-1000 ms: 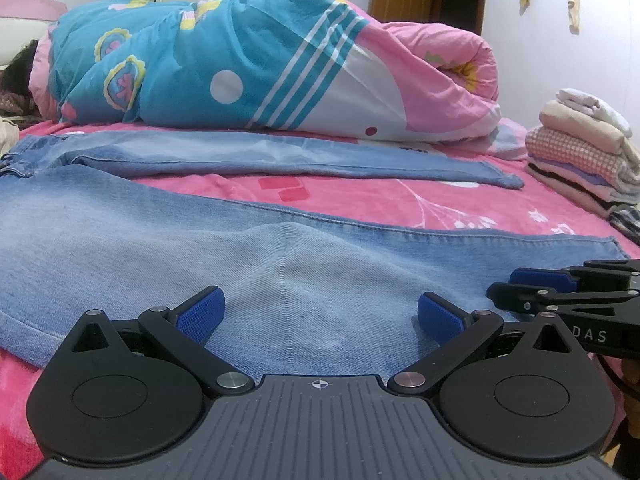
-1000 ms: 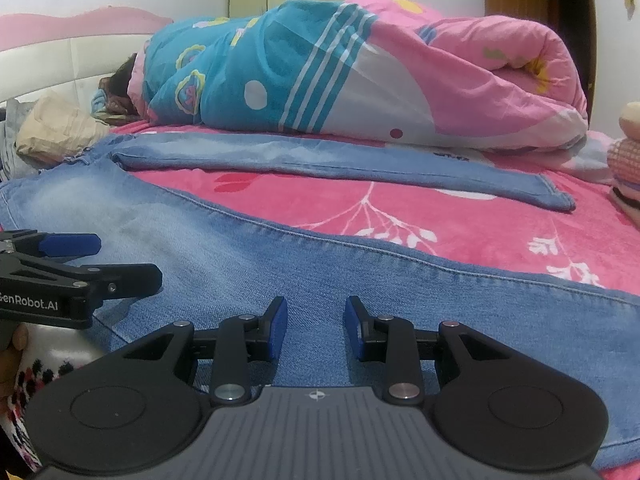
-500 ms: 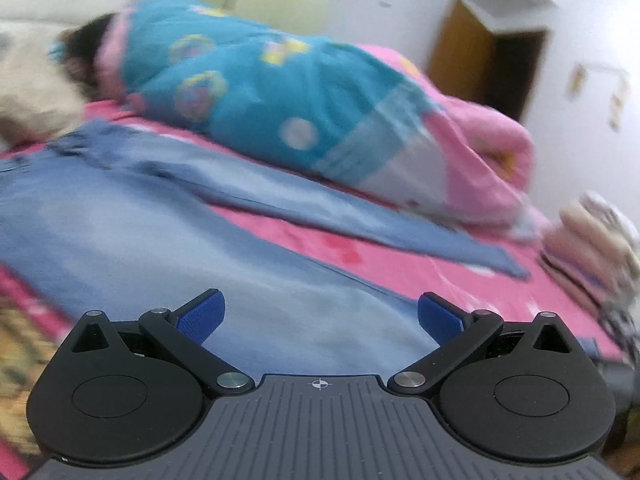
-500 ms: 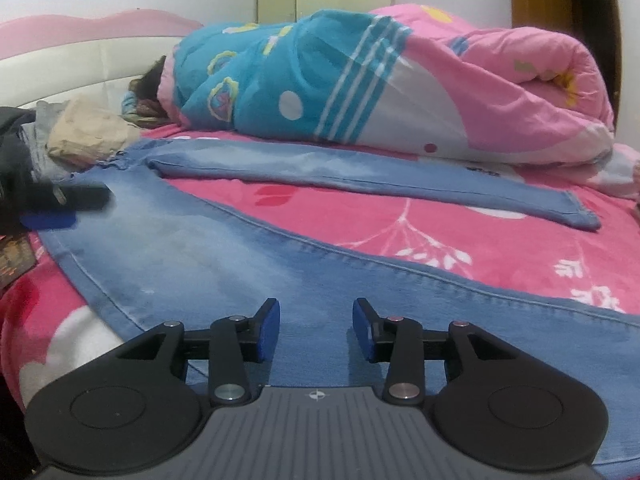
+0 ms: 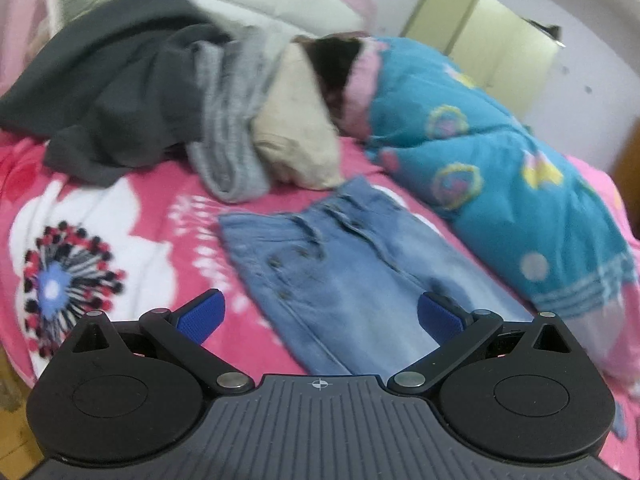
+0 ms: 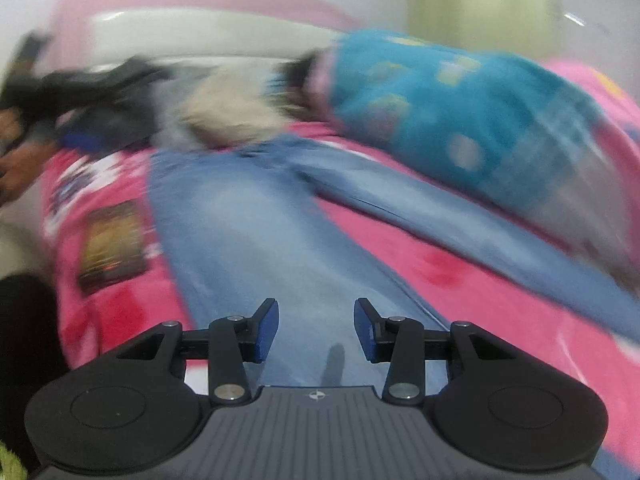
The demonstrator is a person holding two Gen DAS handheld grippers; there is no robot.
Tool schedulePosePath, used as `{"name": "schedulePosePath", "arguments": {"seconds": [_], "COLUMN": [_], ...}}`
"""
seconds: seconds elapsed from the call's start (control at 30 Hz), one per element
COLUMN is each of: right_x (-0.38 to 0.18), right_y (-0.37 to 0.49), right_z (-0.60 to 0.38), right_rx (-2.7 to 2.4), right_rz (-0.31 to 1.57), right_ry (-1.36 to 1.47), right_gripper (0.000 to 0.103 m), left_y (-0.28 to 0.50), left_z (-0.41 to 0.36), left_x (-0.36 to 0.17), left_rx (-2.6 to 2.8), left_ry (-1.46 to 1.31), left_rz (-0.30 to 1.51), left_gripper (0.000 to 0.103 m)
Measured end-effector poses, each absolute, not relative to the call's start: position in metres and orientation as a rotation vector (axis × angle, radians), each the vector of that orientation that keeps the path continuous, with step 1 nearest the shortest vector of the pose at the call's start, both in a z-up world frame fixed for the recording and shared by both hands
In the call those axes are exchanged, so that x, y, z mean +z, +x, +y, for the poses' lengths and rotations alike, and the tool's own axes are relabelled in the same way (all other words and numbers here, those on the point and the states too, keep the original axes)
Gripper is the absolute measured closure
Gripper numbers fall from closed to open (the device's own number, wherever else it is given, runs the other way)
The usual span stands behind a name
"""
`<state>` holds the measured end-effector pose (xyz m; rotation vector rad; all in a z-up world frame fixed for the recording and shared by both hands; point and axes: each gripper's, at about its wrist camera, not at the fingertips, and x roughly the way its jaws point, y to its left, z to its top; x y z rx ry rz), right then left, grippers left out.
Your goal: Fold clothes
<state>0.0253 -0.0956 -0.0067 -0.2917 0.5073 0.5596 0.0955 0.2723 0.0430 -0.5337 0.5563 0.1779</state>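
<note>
The left gripper (image 5: 318, 314) has its jaws spread wide and holds nothing, and the right gripper (image 6: 315, 330) is also open, more narrowly, with only denim seen between its blue pads. The jeans (image 5: 352, 276) lie flat on the pink bedsheet (image 5: 120, 216), with the waistband just ahead of the left gripper and the two legs running away from it along the bed, beside the blue quilt (image 5: 500, 168). In my judgement the left gripper is nearer to the waist and the right gripper, above one leg, is better placed for the lower part.
</note>
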Motion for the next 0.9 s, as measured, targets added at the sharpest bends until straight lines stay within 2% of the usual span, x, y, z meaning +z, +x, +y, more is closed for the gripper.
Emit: {"name": "schedulePosePath", "arguments": {"seconds": [0.27,0.43,0.57,0.67,0.73,0.87,0.9], "right_x": [-0.011,-0.018,-0.022,-0.029,-0.03,-0.03,-0.031], "right_y": [0.041,0.042,0.039,0.04,0.04,0.041,0.042], "right_z": [-0.026,-0.011,-0.009,-0.006,-0.006,-0.006,-0.006], "right_rx": [0.798,0.871,0.911,0.901,0.893,0.859,0.847], "right_rz": [0.513,0.531,0.548,0.55,0.552,0.552,0.554], "right_ry": [-0.531,-0.575,-0.603,-0.649,-0.655,-0.674,-0.676], "right_gripper": [0.059,0.06,0.06,0.061,0.062,0.069,0.075], "left_y": [0.125,0.138,0.148,0.158,0.165,0.171,0.172], "left_z": [0.299,0.311,0.317,0.32,0.322,0.324,0.325], "left_x": [0.015,0.005,0.004,0.001,-0.002,-0.004,-0.005], "left_rx": [0.181,0.195,0.202,0.21,0.215,0.219,0.223], "left_ry": [-0.598,-0.642,-0.658,-0.66,-0.671,-0.679,-0.676], "left_rz": [0.627,0.653,0.658,0.671,0.687,0.705,0.707], "left_gripper": [0.006,0.022,0.029,0.039,0.043,0.047,0.047]}}
